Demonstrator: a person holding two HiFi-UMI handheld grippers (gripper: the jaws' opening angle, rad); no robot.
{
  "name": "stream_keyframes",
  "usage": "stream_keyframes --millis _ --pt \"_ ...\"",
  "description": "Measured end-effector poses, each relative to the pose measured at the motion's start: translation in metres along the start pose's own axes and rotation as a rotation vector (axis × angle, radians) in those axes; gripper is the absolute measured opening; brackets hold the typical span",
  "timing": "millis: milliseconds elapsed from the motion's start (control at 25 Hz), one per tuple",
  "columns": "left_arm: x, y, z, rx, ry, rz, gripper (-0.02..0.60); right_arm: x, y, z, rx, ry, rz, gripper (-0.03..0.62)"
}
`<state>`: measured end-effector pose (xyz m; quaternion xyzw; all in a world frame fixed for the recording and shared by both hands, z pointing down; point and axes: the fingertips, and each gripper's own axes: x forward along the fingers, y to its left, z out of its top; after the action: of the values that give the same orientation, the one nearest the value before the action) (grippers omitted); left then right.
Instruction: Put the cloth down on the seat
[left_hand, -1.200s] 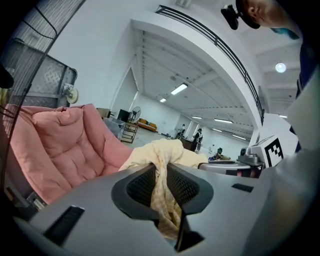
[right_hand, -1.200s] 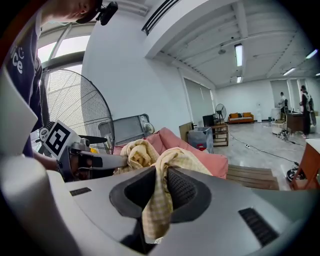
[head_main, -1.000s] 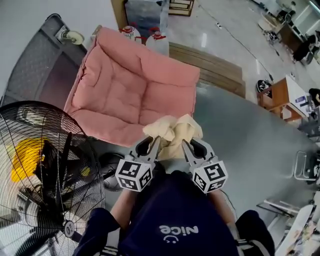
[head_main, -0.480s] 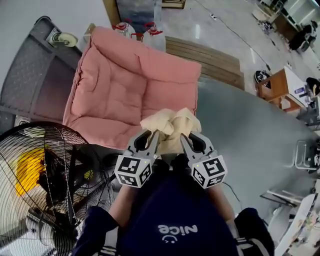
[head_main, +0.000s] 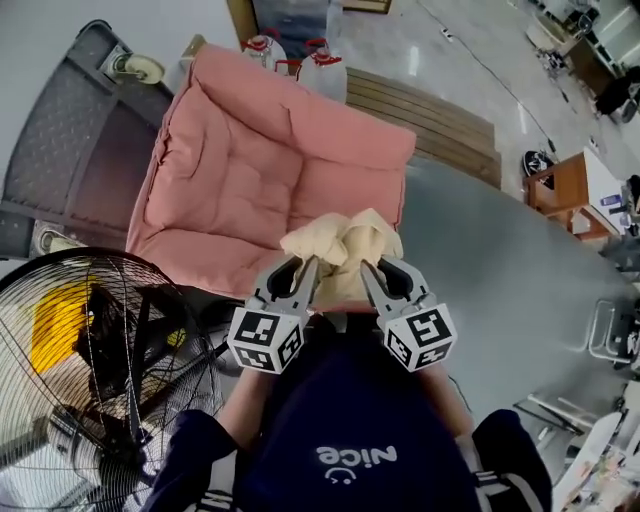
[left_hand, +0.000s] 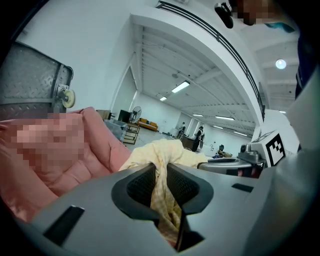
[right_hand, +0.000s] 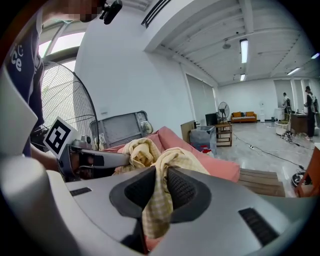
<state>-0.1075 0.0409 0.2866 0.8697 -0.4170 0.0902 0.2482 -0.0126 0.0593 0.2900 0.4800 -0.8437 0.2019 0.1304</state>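
Note:
A pale yellow checked cloth (head_main: 343, 250) hangs bunched between both grippers, over the near edge of the pink cushioned seat (head_main: 250, 170). My left gripper (head_main: 308, 268) is shut on one part of the cloth (left_hand: 161, 175), which runs down between its jaws. My right gripper (head_main: 368, 270) is shut on another part of the cloth (right_hand: 160, 195) in the same way. The grippers stand side by side, close together. In the right gripper view the left gripper (right_hand: 107, 159) shows at the left, with the pink seat (right_hand: 200, 155) behind.
A big black floor fan (head_main: 90, 370) with a yellow hub stands at the near left. A grey metal cart (head_main: 70, 140) lies left of the seat. Water bottles (head_main: 290, 55) stand behind the seat, a wooden pallet (head_main: 430, 110) at its right, desks (head_main: 570, 190) far right.
Both grippers have carried the cloth a little forward toward the seat. Their hold on it is unchanged.

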Motion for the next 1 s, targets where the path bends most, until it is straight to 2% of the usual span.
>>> stream_keyframes --millis 280,680,1000 --pt "0.025 0.003 0.019 -0.049 -0.04 0.075 0.085 0.016 -0.033 0.018 -0.018 0.011 0.064 0.091" --pt "0.072 0.023 0.041 -0.061 -0.065 0.123 0.084 0.055 -0.075 0.032 0.01 0.022 0.098 0.092" --pt "0.111 0.044 0.027 -0.084 -0.035 0.168 0.086 0.087 -0.107 0.014 0.016 0.069 0.108 0.092"
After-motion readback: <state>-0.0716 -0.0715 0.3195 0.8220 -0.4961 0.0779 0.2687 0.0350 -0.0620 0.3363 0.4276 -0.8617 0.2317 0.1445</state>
